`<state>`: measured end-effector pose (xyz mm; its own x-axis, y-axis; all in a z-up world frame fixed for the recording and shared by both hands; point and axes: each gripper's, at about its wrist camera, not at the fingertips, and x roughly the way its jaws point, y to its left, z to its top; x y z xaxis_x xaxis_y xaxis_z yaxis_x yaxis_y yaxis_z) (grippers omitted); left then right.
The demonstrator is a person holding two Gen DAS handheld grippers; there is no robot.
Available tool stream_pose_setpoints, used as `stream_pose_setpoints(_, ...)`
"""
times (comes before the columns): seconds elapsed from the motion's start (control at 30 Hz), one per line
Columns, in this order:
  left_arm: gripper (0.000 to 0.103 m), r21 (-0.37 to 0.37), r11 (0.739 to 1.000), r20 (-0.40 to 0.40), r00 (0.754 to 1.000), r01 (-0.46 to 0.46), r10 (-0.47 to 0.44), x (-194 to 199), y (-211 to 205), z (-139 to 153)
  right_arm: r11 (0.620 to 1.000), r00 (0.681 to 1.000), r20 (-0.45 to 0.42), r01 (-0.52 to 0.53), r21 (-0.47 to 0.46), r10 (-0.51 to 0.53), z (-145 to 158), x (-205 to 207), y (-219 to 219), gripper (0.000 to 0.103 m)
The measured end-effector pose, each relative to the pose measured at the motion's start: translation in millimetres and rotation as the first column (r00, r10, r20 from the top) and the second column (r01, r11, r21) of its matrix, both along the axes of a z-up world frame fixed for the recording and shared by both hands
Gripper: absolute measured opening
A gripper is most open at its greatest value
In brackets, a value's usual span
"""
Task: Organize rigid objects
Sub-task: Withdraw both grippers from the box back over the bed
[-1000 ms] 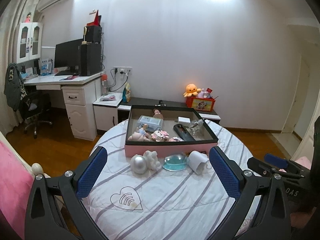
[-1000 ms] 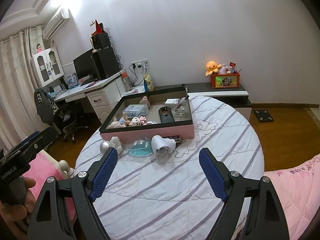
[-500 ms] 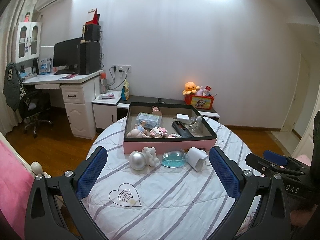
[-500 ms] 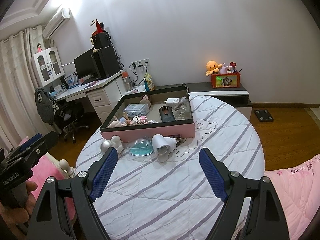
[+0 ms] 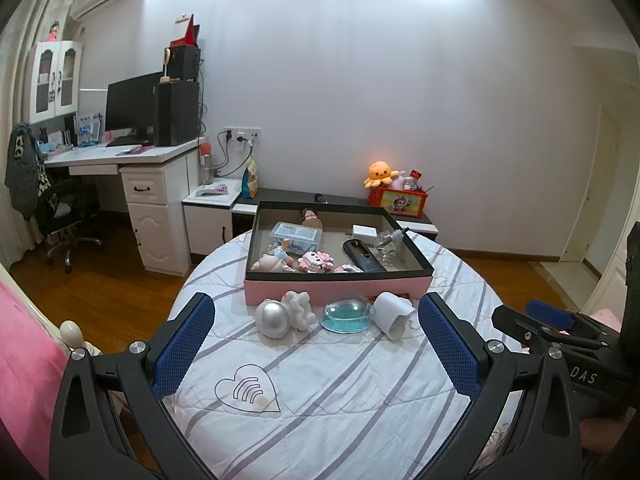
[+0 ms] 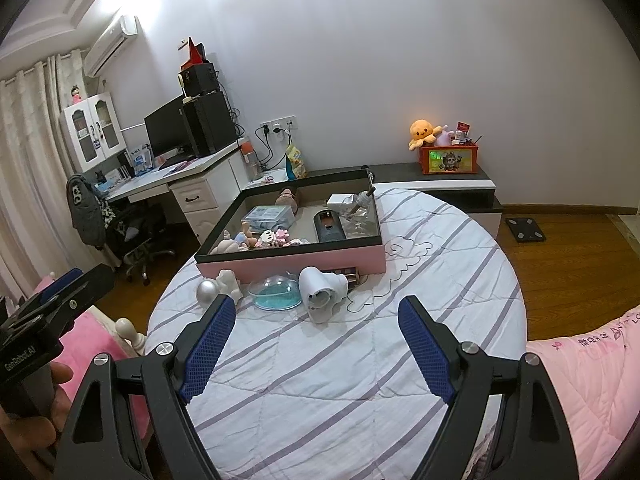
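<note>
Blue-padded left gripper (image 5: pixel 316 344) spread wide | right gripper (image 6: pixel 316 350) likewise, both level above bedspread (image 5: pixel 340 392)

Dark item (image 6: pixel 347 276) behind white cup (image 6: pixel 320 292) mostly hidden; unidentifiable.

The box (image 5: pixel 336 294) is pink outside with a black rim, sitting on a white bedcover (image 5: pixel 340 380) with pale purple stripes and a stitched heart outline. In front of it there's a shiny silver ball (image 5: pixel 273 318), a white lumpy figure (image 5: pixel 298 309), a clear dome (image 5: pixel 347 313) with teal stuff inside, and a white cup-like thing (image 5: pixel 394 314). Both sets of fingertips (image 6: pixel 208 346) have blue mesh-textured pads on black frames. The orange plush (image 6: pixel 423 133) looks like an octopus, I think, on a red crate (image 6: pixel 448 158).
</note>
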<state>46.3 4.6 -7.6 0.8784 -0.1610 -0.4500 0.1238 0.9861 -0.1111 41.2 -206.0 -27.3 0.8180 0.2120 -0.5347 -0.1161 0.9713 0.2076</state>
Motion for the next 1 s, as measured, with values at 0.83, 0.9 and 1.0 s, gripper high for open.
stream_pose_setpoints(0.83,0.103,0.011,0.999,-0.166,0.985,-0.052,0.053,56,21,-72,0.999,0.991,-0.136,-0.011,-0.041,0.005,-53,51,3,0.085)
stream_pose_setpoints(0.9,0.103,0.018,0.998,-0.182,0.982,-0.055,0.058,67,21,-80,0.999,0.988,-0.156,-0.013,-0.047,0.005,-61,61,3,0.085)
stream_pose_setpoints(1.0,0.103,0.025,0.998,-0.199,0.978,-0.057,0.061,83,20,-90,0.998,0.985,-0.175,-0.017,-0.058,0.007,-70,76,5,0.085)
